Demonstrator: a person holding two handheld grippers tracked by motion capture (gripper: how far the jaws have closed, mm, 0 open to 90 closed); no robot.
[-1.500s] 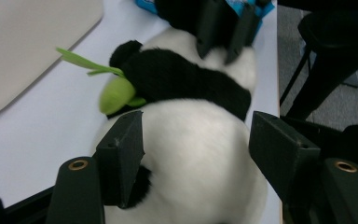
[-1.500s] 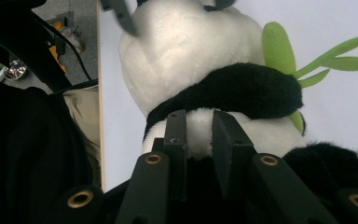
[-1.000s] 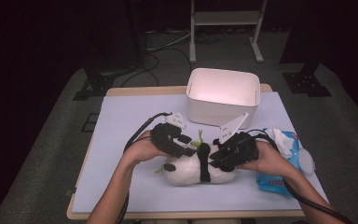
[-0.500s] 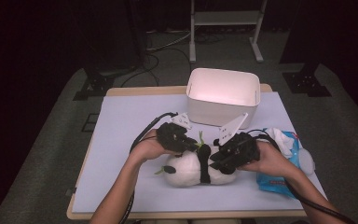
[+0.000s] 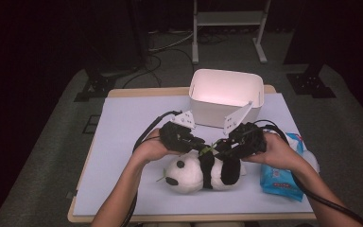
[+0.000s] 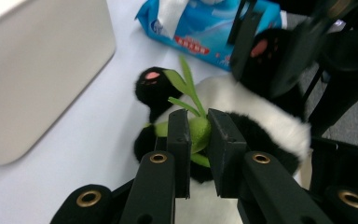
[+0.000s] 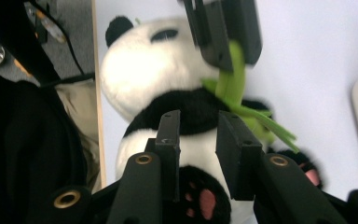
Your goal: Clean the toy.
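A black-and-white panda plush [image 5: 194, 172] lies on its side on the pale mat, head toward the near left. A green bamboo sprig [image 5: 209, 149] sticks up from its chest. My left gripper [image 5: 202, 144] reaches in from the left, and in its own view my left gripper [image 6: 199, 116] is shut on the green stalk [image 6: 198, 133]. My right gripper [image 5: 221, 150] comes in from the right over the panda's rear. In the right gripper view my right gripper [image 7: 200, 119] has its jaws narrowly apart, with the black hind foot [image 7: 200, 200] and its pink pads held between them.
A white bin [image 5: 227, 87] stands just behind both grippers. A blue wipes pack [image 5: 279, 177] lies right of the panda, under the right wrist. The table's near edge [image 5: 189, 218] runs close below the plush. Cables trail from both grippers.
My left gripper has moved right onto the bamboo sprig and shut on it. The right gripper has risen slightly at the panda's rear.
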